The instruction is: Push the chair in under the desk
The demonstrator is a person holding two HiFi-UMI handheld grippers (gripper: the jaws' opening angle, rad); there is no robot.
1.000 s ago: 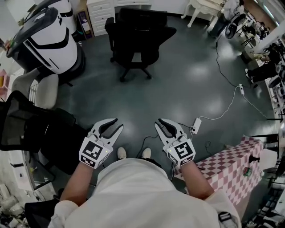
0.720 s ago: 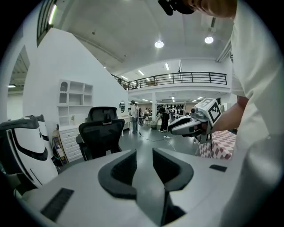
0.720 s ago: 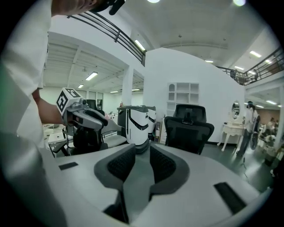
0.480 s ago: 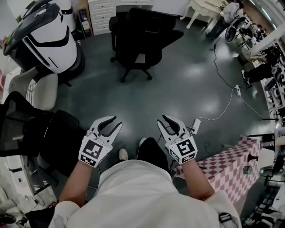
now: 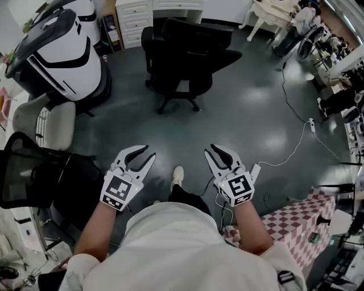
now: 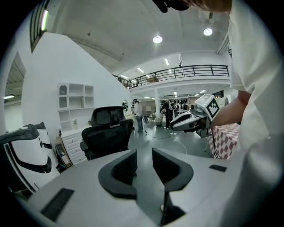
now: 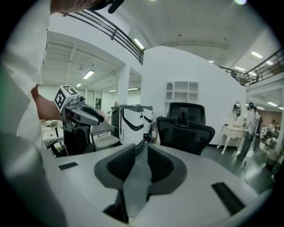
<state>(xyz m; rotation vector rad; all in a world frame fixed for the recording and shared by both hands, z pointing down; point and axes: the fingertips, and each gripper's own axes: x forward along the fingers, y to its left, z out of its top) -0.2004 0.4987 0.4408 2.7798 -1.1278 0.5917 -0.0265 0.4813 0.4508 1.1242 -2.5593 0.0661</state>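
A black office chair (image 5: 185, 57) stands on the dark floor, its back towards me, in front of a white desk with drawers (image 5: 135, 12). My left gripper (image 5: 139, 157) and right gripper (image 5: 219, 154) are held side by side before my body, well short of the chair. Both are open with nothing between the jaws. The left gripper view shows the chair (image 6: 108, 133) ahead, beyond its open gripper (image 6: 144, 164). In the right gripper view the chair (image 7: 186, 126) stands ahead and slightly right of that open gripper (image 7: 141, 162).
A large white and black machine (image 5: 62, 51) stands at the left, with a beige chair (image 5: 48, 116) and a black mesh chair (image 5: 40, 176) nearer me. A white cable and power strip (image 5: 310, 122) lie at the right. A checkered table (image 5: 296, 227) is close by my right side.
I have stepped forward: the chair sits a little nearer in view and one shoe has come forward between the grippers. Both grippers stay open and empty.
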